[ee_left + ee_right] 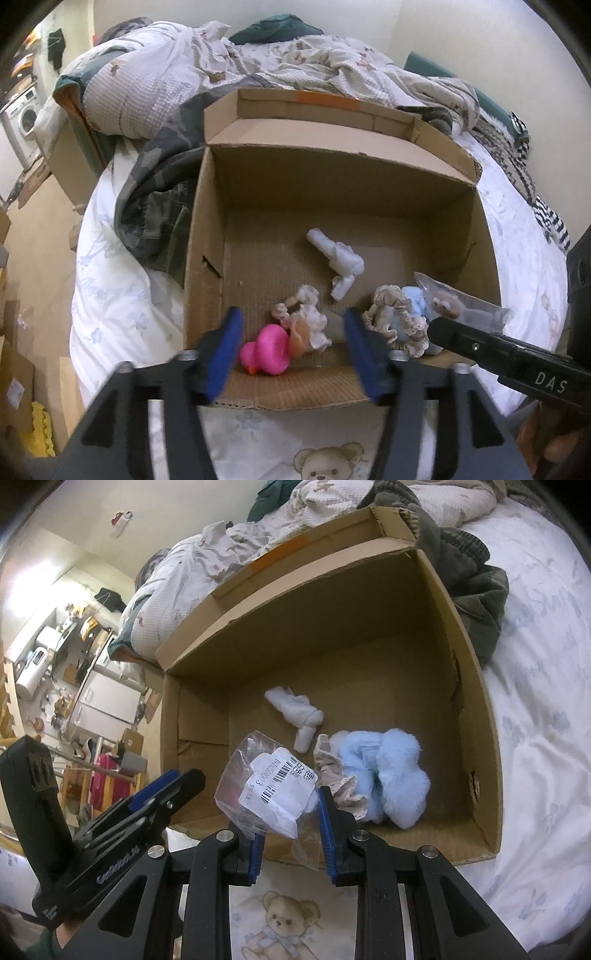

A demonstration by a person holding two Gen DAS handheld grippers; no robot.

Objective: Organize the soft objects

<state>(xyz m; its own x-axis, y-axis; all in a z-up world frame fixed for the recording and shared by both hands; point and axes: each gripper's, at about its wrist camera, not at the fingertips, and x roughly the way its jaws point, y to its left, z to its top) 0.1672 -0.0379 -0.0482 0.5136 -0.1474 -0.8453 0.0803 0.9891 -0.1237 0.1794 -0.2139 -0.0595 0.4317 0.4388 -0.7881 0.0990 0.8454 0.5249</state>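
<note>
An open cardboard box (258,184) (369,602) sits on the bed. Inside lie a pink rubber duck (266,350), a lace-trimmed cloth doll (306,317), a white cloth roll (341,262) (297,710), a frilly scrunchie (391,319) and a light blue plush (384,771). My left gripper (291,332) is open and empty over the box's near edge, above the duck. My right gripper (291,816) is shut on a clear plastic bag (273,786) with a white barcode label, held above the box's near side; the bag shows a small plush inside in the left wrist view (454,302).
The box rests on a white floral sheet (546,738) with a teddy-bear print (288,923) near me. Rumpled quilts (221,66) and dark clothing (155,192) (476,587) lie behind and beside the box. The floor with furniture lies beyond the bed's left edge (33,221).
</note>
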